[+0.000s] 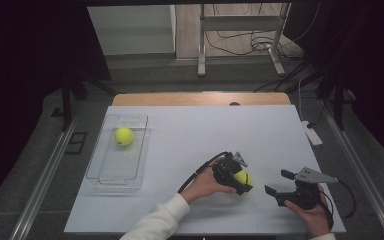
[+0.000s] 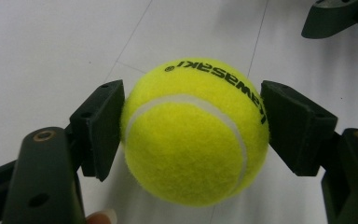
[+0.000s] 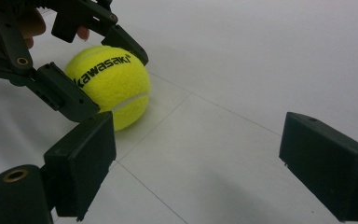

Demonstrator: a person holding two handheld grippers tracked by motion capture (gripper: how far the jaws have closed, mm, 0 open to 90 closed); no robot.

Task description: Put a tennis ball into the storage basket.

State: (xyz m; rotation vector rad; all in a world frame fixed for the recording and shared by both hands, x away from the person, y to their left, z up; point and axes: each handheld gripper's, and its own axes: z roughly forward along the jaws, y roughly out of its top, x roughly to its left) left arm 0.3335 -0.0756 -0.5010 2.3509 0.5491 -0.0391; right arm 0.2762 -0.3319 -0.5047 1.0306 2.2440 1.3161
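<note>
One tennis ball (image 1: pixel 123 135) is already seen in the clear tray (image 1: pixel 102 175) at far left. A second ball (image 2: pixel 195 130) is pinched by the left gripper (image 1: pixel 238 177) at near centre, apparently untransferred. The right gripper (image 1: pixel 281 182) is held spread, empty.
</note>
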